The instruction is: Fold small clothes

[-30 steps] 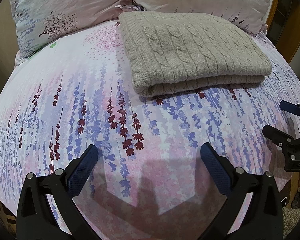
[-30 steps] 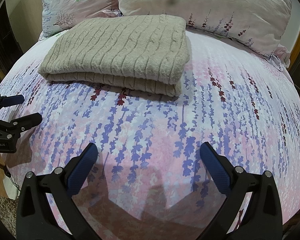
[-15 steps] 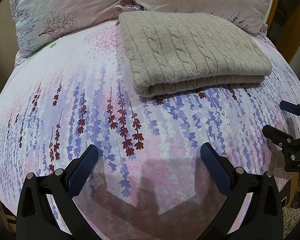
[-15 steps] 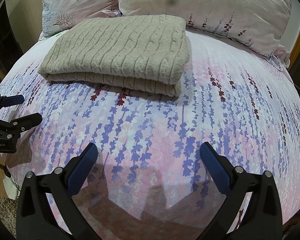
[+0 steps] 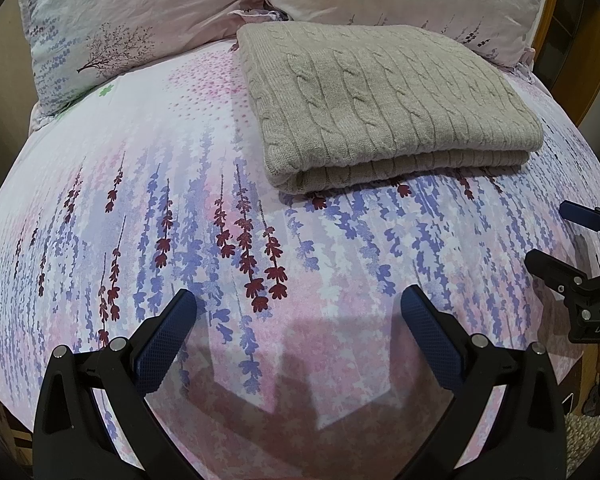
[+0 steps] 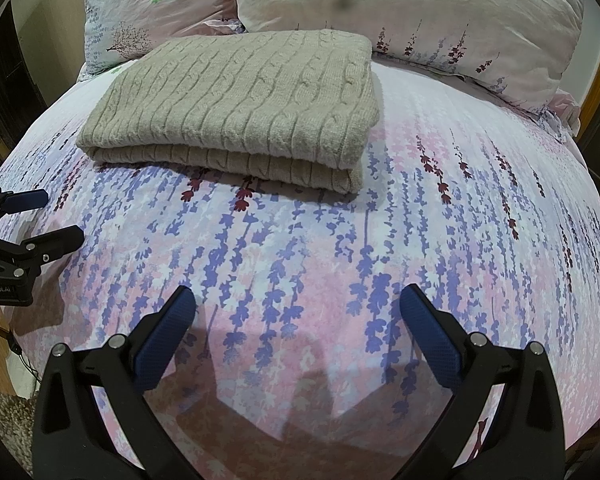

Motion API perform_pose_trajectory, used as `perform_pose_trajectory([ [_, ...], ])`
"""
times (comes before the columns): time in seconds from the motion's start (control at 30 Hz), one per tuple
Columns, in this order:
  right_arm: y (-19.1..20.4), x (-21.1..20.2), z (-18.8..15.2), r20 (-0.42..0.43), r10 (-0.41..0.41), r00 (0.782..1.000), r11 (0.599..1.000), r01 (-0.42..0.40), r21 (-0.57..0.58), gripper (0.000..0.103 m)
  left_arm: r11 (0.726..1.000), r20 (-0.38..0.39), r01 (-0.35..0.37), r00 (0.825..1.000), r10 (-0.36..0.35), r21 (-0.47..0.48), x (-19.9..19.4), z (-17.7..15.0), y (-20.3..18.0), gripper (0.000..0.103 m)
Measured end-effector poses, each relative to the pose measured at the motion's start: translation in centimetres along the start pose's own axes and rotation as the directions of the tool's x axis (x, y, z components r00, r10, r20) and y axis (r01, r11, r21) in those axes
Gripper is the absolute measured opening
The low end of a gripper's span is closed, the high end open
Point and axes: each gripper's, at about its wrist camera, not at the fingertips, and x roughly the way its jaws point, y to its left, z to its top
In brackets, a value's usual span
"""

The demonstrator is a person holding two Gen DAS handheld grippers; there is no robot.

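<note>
Left wrist view: the left gripper (image 5: 298, 308) hangs low over the near part of the bed, its two blue-padded fingers (image 5: 166, 336) spread wide with nothing between them, and its shadow falls on the sheet just below. Off to its right the right gripper (image 5: 550, 236) pokes in from the edge of the frame, seen side-on, its fingers likewise parted and holding nothing. Under both lies the bedsheet (image 5: 180, 200), pale pink with hanging purple and dark red flower sprays, stretched smooth over the mattress.

Further up the bed, well apart from both tools, sits the beige cable-knit sweater (image 5: 380, 100). It is folded into a thick, neat rectangle, with the doubled layers showing along its near edge, and it lies flat on the sheet toward the right side from here. Its far edge reaches up close to two floral pillows (image 5: 112, 28) propped at the head of the bed.

From the right wrist view the same things show from the other side: the right gripper (image 6: 296, 308) gapes wide over bare sheet, the left gripper (image 6: 60, 216) comes in from the left edge with its fingers apart, and the sweater (image 6: 240, 108) rests up and to the left, untouched by either. A strip of wooden bed frame (image 6: 598, 76) shows past the pillows on the right.
</note>
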Motion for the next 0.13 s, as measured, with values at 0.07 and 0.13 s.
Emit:
perform_pose_trajectory([
  [0.07,0.01,0.00,0.00,0.000,0.000,1.000,1.000,0.000,0.000,0.101,1.000,0.001,0.000,1.000,0.000,0.000,-0.02,-0.02,0.02,0.102],
  [0.13,0.03,0.00,-0.01,0.000,0.000,1.000,1.000,0.000,0.001,0.101,1.000,0.000,0.000,1.000,0.000,0.000,-0.01,0.00,-0.01,0.102],
])
